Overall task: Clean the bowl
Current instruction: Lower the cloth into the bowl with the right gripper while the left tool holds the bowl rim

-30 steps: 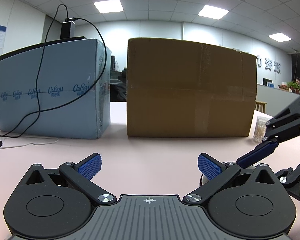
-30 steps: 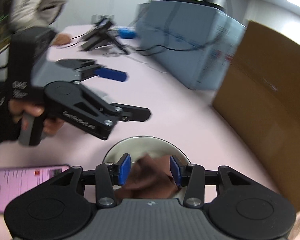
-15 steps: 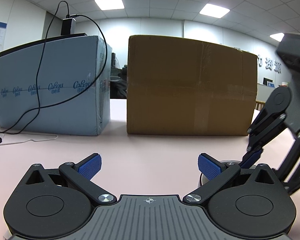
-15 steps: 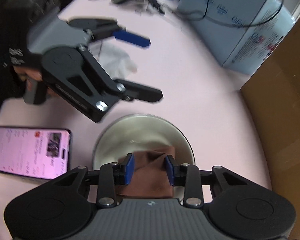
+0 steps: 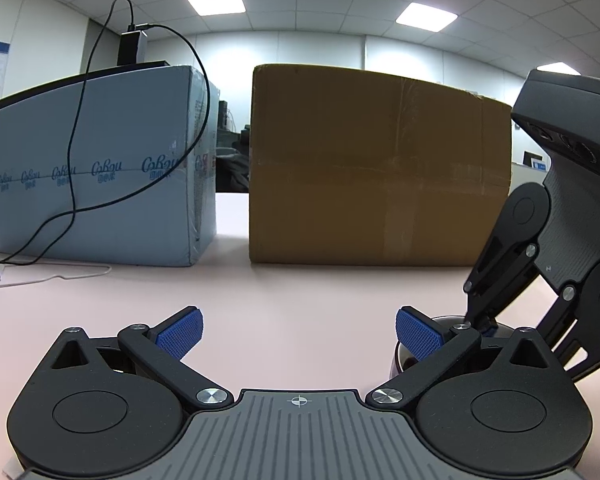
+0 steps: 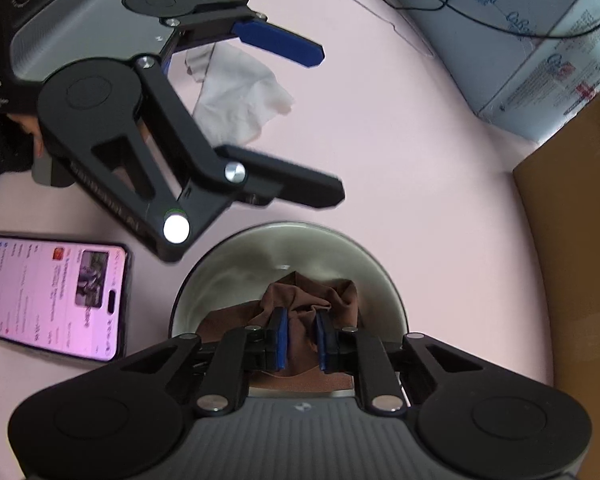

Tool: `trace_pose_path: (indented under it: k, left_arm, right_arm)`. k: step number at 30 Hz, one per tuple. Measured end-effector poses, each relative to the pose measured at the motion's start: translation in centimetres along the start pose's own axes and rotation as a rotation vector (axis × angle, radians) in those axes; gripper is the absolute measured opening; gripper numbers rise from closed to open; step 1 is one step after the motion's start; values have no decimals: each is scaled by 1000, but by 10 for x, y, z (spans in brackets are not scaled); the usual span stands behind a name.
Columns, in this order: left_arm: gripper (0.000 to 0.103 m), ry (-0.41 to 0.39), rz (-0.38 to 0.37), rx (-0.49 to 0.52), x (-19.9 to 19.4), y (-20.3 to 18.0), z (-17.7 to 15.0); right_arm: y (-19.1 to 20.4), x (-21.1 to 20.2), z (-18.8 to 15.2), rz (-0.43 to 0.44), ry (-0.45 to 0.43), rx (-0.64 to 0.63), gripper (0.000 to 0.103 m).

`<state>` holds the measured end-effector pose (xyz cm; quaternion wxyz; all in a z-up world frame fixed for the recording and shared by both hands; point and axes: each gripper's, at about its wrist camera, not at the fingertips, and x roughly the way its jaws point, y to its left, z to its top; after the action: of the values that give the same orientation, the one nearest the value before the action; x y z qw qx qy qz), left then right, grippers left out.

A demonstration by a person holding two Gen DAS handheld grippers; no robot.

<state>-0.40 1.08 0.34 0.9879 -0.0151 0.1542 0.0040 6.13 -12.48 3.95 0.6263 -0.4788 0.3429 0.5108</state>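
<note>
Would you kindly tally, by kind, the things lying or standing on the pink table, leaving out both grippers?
Boxes: 2, the light blue box and the cardboard box
Cloths: 2, the brown cloth in the bowl and the white cloth
Metal bowl: 1
Phone: 1
Total: 6

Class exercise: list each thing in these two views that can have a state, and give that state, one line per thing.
Left gripper: open, holding nothing.
Right gripper: jaws closing on the brown cloth.
Brown cloth: bunched inside the bowl.
Bowl: upright on the table.
Phone: screen lit, lying flat.
White tissue: crumpled on the table.
</note>
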Motion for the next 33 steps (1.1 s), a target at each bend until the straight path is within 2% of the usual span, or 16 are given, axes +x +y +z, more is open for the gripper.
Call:
trace_pose_path:
  k: [5,9,12,16,19,33]
  left_arm:
    - [103,6,2,4,1,-1,0]
    - [103,7,2,6,1,-1,0]
    - [103,7,3,6,1,-1,-1]
    - [103,8,2,6,1,-1,0]
    - [103,7,0,6,1,-1,-1]
    - [103,9,-3,11,0,-2,-1]
  right_arm:
    - [2,-3,-5,-42,47,-13,16]
    - [7,-9,-8,8,48,-25,16]
    - [12,-12,-6,43,17,-36,16]
    - [15,-8,0,11,3,-44,16]
    - [15,-5,-1,-48,5,-54,16]
    - [25,-14,-9,-23,1,-35,17]
